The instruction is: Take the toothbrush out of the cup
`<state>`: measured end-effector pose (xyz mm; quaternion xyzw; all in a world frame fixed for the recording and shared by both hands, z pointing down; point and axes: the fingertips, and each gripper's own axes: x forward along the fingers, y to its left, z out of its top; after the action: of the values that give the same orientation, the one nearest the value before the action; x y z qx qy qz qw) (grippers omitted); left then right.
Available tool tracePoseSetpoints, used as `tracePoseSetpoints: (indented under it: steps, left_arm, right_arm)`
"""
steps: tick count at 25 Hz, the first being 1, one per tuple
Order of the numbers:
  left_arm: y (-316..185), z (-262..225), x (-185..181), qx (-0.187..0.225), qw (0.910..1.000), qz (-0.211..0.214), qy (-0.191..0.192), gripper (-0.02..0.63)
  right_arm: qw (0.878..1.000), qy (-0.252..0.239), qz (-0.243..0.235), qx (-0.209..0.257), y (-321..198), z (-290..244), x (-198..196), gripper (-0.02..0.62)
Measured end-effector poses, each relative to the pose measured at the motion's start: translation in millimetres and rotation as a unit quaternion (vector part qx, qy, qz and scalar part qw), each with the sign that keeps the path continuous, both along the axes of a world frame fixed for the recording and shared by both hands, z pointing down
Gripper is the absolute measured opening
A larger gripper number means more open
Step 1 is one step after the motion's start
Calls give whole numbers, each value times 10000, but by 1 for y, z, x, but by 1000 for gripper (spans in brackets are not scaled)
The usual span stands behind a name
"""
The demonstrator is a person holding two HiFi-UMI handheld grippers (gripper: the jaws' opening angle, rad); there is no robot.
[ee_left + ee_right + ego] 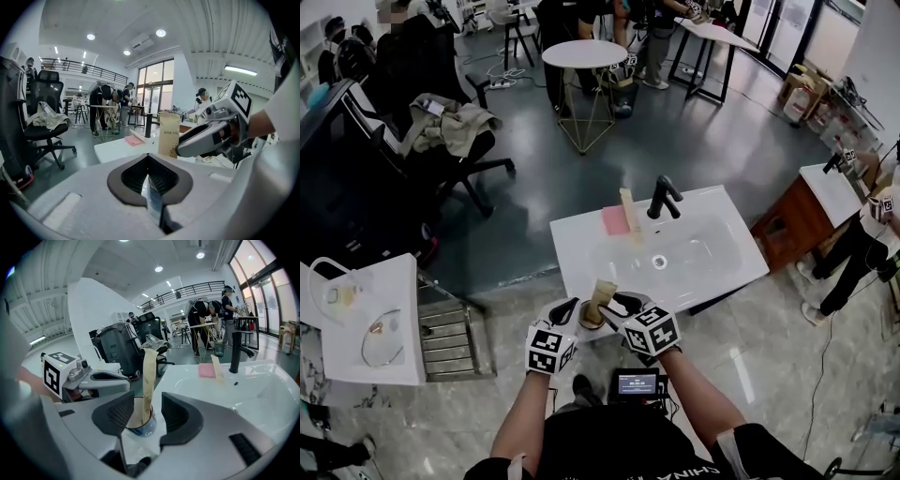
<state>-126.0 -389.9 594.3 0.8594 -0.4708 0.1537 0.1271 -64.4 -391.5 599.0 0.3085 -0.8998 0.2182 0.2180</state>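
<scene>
Grey workshop floor (pixel 694 141) fills the head view, with a round table (pixel 584 54) at 12 o'clock and an office chair (pixel 441 141) draped with cloth at 10 o'clock. A white washbasin (pixel 581 246) sits at centre, carrying a black faucet (pixel 662 197), a pink cloth (pixel 615 220) and a flat paper pack (pixel 629 214) lying beside the cloth. At the basin's 7 o'clock corner stands the cup (pixel 592 317), and the toothbrush (pixel 604 295), in its tan paper sleeve, stands upright in it. The left gripper (pixel 572 309) is at the cup's 9 o'clock, the right gripper (pixel 617 302) at its 3 o'clock.

Seen from the left gripper view, its jaws are pressed together on a thin clear strip, the cup's wall (pixel 152 204). The sleeved toothbrush (pixel 168 133) rises at 12 o'clock, with the right gripper's grey finger (pixel 197 140) reaching in from 3 o'clock.

From the right gripper view, the jaws stand wide apart. The toothbrush (pixel 148 380) rises between them out of the cup (pixel 140 427), and neither pad touches the sleeve. The left gripper (pixel 117 380) comes in from 9 o'clock.
</scene>
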Motion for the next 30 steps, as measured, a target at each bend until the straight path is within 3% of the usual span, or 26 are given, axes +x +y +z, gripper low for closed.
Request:
tracePoseSetpoints:
  steps: [14,22,30]
  left_arm:
    - [-4,4,1,-57,9999,-107,-11,6]
    - [-6,4,3,-69,9999,-120,-32,6]
    - [-4,9,2,-110,9998,-163,-44,6]
  right_arm:
    - [9999,-3,-170,-11,-9,10,-11,179]
    - [9997,72,-228,50,-12,15,-13,78]
    - [9994,-38,-333,1,-9,13,-16,46]
